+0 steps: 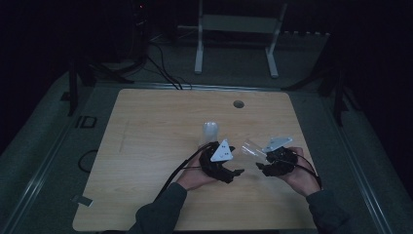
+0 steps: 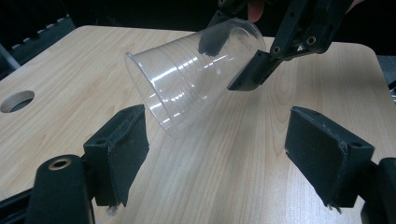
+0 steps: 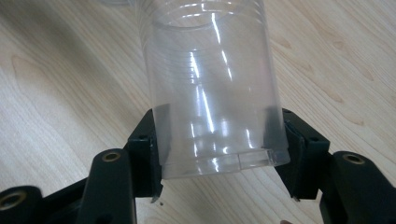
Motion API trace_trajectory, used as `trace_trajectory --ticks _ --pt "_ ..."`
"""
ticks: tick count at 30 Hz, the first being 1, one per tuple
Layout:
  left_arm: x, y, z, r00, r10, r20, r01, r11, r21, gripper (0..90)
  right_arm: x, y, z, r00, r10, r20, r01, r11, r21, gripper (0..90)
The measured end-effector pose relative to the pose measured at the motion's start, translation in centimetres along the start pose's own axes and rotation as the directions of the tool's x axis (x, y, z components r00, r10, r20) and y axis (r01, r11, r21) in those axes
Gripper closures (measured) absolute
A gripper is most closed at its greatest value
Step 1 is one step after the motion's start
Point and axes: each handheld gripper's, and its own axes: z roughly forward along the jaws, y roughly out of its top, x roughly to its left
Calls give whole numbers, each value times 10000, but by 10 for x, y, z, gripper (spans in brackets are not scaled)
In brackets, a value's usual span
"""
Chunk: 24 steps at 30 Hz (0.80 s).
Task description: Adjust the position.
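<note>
A clear ribbed plastic cup (image 1: pixel 250 148) hangs tilted above the wooden table (image 1: pixel 146 146), its mouth toward my left gripper. My right gripper (image 1: pixel 263 159) is shut on this cup (image 3: pixel 210 79) near its base, one jaw on each side of the wall. The right gripper (image 3: pixel 219 142) holds it clear of the tabletop. My left gripper (image 1: pixel 234 161) stands open just left of the cup's mouth. In the left gripper view the cup (image 2: pixel 187 88) hovers ahead of and above the open left gripper (image 2: pixel 217 154), with nothing between the jaws. A second translucent cup (image 1: pixel 210 133) stands on the table behind my left gripper.
A round cable hole (image 1: pixel 238 104) sits in the table near its far edge, and it shows as a hole (image 2: pixel 16 101) in the left gripper view. Behind the table stand a white frame (image 1: pixel 238 24) and black cables (image 1: pixel 165 73). The room is dim.
</note>
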Motion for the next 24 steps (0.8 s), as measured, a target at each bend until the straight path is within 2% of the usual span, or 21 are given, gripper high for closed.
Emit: trace_trajectory --ticks 4,14,24 --pt "0 0 0 10000 -19 -5 19 10000 0 210 1 -2 0 9996 267 97 -263 9988 -419 418" --pt "0 0 1 10000 -59 -25 59 10000 18 211 3 -7 4 9974 689 217 -663 9923 -1047 418" --pt "0 1 1 10000 -77 -22 77 10000 29 214 5 -13 6 9917 1236 361 -1162 9798 -1630 419"
